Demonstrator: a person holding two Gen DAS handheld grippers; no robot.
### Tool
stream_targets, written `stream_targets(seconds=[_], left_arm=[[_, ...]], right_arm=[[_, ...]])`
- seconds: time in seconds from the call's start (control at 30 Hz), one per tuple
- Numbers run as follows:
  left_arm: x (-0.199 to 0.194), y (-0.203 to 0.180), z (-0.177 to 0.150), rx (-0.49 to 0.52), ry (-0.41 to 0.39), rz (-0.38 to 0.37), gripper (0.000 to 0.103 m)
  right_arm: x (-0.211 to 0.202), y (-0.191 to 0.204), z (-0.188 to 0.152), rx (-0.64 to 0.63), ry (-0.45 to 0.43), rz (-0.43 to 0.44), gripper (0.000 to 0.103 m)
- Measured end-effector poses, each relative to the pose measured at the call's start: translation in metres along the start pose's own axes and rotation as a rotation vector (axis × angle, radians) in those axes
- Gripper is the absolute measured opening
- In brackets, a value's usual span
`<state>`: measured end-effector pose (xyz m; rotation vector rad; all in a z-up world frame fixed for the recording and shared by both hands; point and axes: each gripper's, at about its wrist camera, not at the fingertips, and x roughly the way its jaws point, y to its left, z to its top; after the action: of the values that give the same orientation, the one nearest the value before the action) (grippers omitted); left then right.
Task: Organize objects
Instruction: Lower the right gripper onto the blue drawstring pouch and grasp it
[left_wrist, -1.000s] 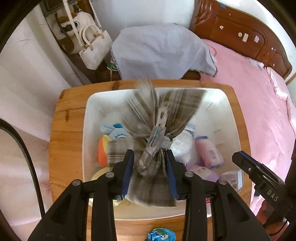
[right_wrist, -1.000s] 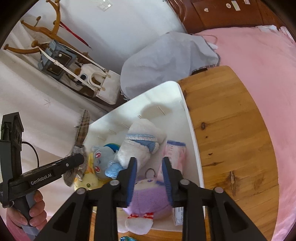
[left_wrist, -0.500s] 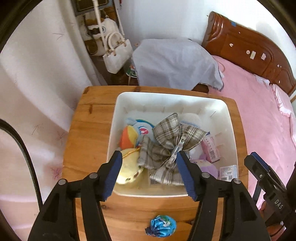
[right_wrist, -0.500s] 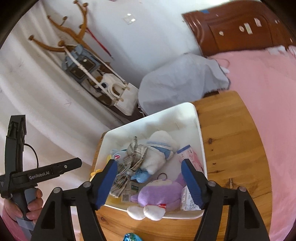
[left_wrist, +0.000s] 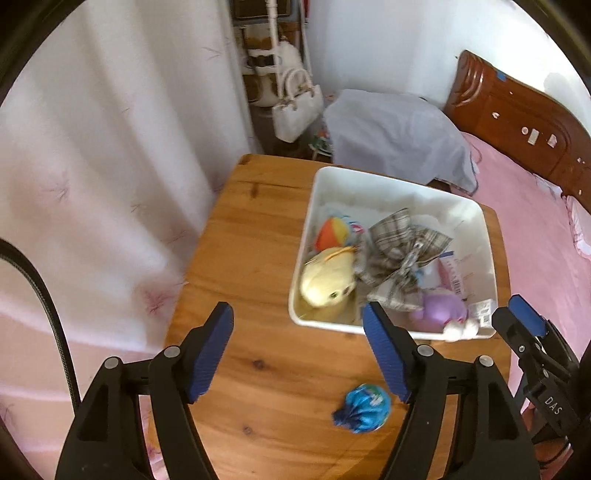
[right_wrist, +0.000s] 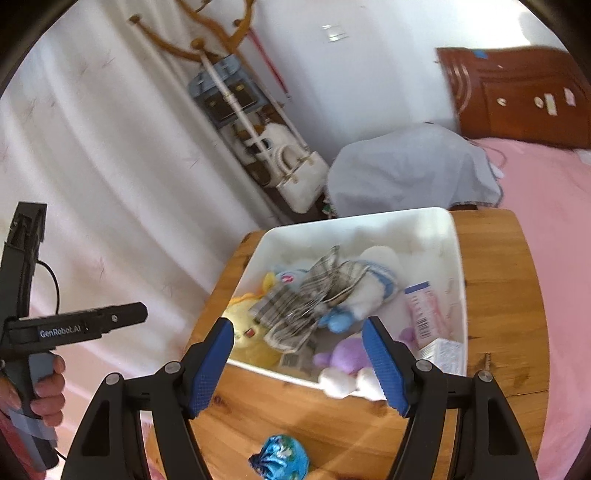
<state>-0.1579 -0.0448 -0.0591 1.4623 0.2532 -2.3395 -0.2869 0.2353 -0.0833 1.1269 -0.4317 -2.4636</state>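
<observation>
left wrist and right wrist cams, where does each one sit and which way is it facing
Left wrist: rides the left gripper, tilted down at the wooden table and white bin; its open fingers and the right gripper's tip show.
Right wrist: rides the right gripper, looking across the bin at the curtain; its open fingers, the left gripper and a hand show.
Shared: bin, plaid bow, blue wrapped ball, bed.
</observation>
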Motion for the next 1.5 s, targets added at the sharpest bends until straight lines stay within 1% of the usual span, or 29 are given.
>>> stream_targets(seconds=[0.17, 0.2, 0.23, 0.3, 0.43, 0.53, 0.67, 0.83, 1.0, 1.07, 1.13, 1.2, 1.27, 1.4, 1.5], left_arm=[[-0.009, 0.023, -0.020, -0.014, 0.007, -0.008, 0.077], [-0.011, 0.028, -0.023, -0.018, 0.006, -0.009, 0.077], [-0.012, 0.033, -0.027, -0.023, 0.005, -0.009, 0.077], [-0.015, 0.041, -0.034, -0.037, 0.006, -0.006, 0.077], [-0.018, 0.062, -0.047, -0.068, 0.038, -0.040, 0.077], [-0.021, 0.078, -0.056, -0.090, 0.043, -0.044, 0.078], [-0.029, 0.098, -0.068, -0.106, 0.039, -0.029, 0.079], [-0.040, 0.121, -0.089, -0.146, 0.030, -0.026, 0.079], [-0.047, 0.141, -0.110, -0.204, 0.040, -0.031, 0.079], [-0.047, 0.145, -0.115, -0.211, 0.048, -0.029, 0.079], [-0.047, 0.149, -0.120, -0.225, 0.055, -0.035, 0.079], [-0.049, 0.153, -0.124, -0.232, 0.058, -0.045, 0.079], [-0.051, 0.154, -0.128, -0.234, 0.052, -0.047, 0.079], [-0.057, 0.156, -0.132, -0.230, 0.032, -0.063, 0.079], [-0.061, 0.155, -0.132, -0.208, 0.015, -0.072, 0.079]], right_arm=[[0.000, 0.025, -0.015, -0.050, 0.028, 0.003, 0.073], [0.000, 0.028, -0.017, -0.052, 0.031, 0.004, 0.075], [-0.001, 0.032, -0.022, -0.052, 0.034, 0.003, 0.078], [-0.002, 0.037, -0.030, -0.052, 0.035, -0.003, 0.080], [-0.001, 0.047, -0.046, -0.047, 0.031, 0.001, 0.080], [0.003, 0.054, -0.057, -0.058, 0.030, -0.026, 0.080], [0.007, 0.063, -0.070, -0.094, 0.031, -0.047, 0.080], [0.014, 0.070, -0.089, -0.180, 0.056, -0.092, 0.081], [0.024, 0.070, -0.110, -0.187, 0.101, -0.093, 0.081], [0.029, 0.071, -0.118, -0.194, 0.110, -0.076, 0.081], [0.034, 0.074, -0.128, -0.215, 0.110, -0.087, 0.082], [0.045, 0.074, -0.137, -0.215, 0.145, -0.101, 0.082], [0.054, 0.073, -0.144, -0.214, 0.173, -0.110, 0.082], [0.070, 0.078, -0.161, -0.263, 0.226, -0.135, 0.082], [0.077, 0.082, -0.170, -0.286, 0.247, -0.141, 0.083]])
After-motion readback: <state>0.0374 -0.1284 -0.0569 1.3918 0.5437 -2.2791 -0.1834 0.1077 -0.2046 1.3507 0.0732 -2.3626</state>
